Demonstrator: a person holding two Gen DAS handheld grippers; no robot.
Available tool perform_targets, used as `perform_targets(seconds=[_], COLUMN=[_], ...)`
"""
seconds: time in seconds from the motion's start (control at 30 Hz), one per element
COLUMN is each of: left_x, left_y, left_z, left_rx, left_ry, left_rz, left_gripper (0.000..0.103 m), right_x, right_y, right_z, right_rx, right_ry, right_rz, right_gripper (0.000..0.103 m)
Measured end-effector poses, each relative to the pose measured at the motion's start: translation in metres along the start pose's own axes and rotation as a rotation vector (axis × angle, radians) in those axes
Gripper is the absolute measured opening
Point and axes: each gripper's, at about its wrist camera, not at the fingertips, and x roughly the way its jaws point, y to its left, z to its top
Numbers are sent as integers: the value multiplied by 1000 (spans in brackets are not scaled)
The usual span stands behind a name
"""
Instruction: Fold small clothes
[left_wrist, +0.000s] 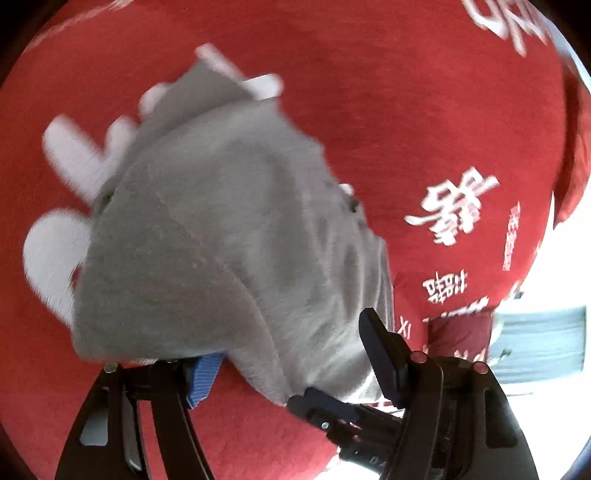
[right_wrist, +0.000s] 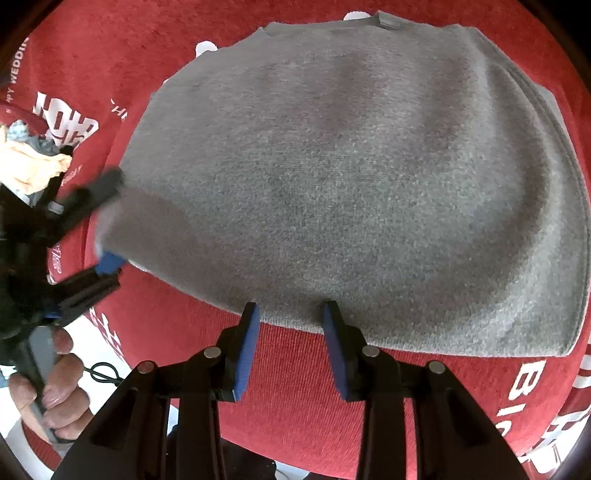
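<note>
A small grey garment (right_wrist: 351, 177) lies folded on a red cloth with white lettering (right_wrist: 295, 387). My right gripper (right_wrist: 290, 314) is open, its blue-padded fingertips (right_wrist: 247, 332) at the garment's near hem. My left gripper (right_wrist: 107, 229) is seen at the garment's left edge in the right wrist view, jaws apart around that edge. In the left wrist view the grey garment (left_wrist: 221, 236) fills the middle, draped over the left gripper (left_wrist: 291, 354), whose blue pad (left_wrist: 203, 376) shows under the fabric. The view is blurred by motion.
A person's hand (right_wrist: 55, 384) holds the left gripper's handle. A heap of other clothes (right_wrist: 29, 166) lies at the far left. A pale surface and a grey-blue object (left_wrist: 539, 343) lie beyond the red cloth's edge.
</note>
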Motion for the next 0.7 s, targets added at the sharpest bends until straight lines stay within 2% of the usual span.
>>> perform_targets(seconds=[0.07,0.17,0.2,0.27,0.47,0.5,0.53,0.57,0.67,0.7], left_x=[10,17,14,13,15,15,16,16,13,14], left_y=[5,32,39,44,27,25,21,17,9,-1], left_z=[4,7,7,7,18,18,18,18,16,15], left_rx=[-1,-96,-126,-165,-170,-166,-154,-132,-65,2], left_ry=[2,-5,-25,-40,-99,-108,-120,-128,-144,-150], left_rz=[45,78,38,14,104,139,192,242,308,350], left_gripper=[70,70,70,70,68,61,39,24,21,21], right_x=[0,0,0,0,-1,-2,-2,-3,-7,-9], right_y=[-1,0,-1,-1,-5,-6,-6,-9,-12,-11], right_z=[0,1,1,1,-1,-1,-1,-3,-3,-2], right_rx=[0,-8,-9,-10,-6,-6,-7,-7,-7,-12], right_ry=[-2,2,4,3,0,0,-1,-1,6,11], right_rz=[8,9,11,16,31,34,37,41,57,60], right_gripper=[39,39,39,39,39,39,39,39,39,39])
